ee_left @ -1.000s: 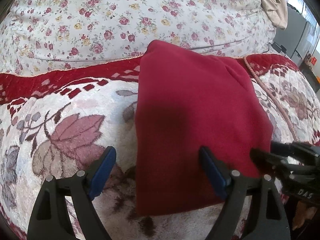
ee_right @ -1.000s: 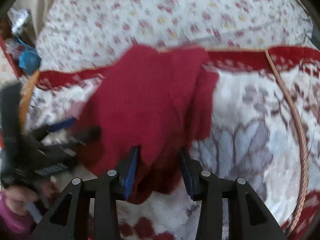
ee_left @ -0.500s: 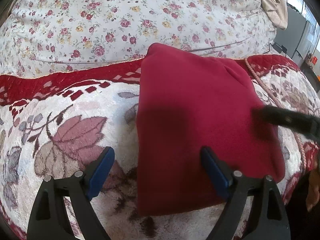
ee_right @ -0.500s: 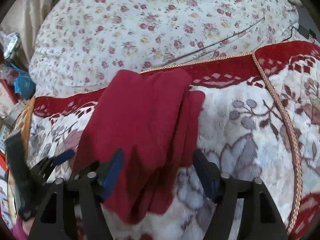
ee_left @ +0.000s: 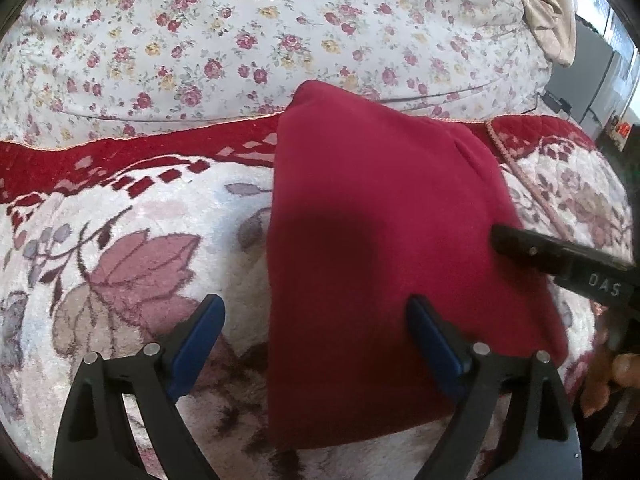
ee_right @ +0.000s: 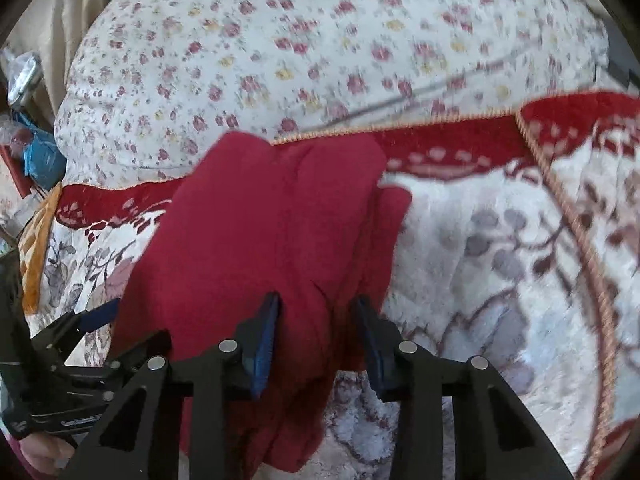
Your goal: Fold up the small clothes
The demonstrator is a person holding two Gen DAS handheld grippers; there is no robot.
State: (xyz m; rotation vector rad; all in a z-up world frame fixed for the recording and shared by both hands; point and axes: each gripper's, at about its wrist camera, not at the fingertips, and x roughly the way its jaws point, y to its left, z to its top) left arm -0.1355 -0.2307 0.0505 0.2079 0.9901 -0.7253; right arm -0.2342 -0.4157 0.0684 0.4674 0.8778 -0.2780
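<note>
We see the red garment (ee_left: 384, 248) folded into a rough rectangle, lying flat on the plush floral blanket (ee_left: 132, 248) on the bed, its far end reaching the rose-print quilt (ee_left: 240, 32). Left hand-held gripper (ee_left: 316, 344) is released, jaws spread wide: left finger over bare blanket, right finger over the garment's near right part, the garment's left edge between them. Right hand-held gripper (ee_right: 316, 340) sits over the garment's near right edge with jaws narrowed around a raised fold of cloth (ee_right: 320, 320); we cannot tell whether the pads actually pinch it. The right wrist view is motion-blurred. Beige fabric (ee_left: 540, 8) lies far right.
</note>
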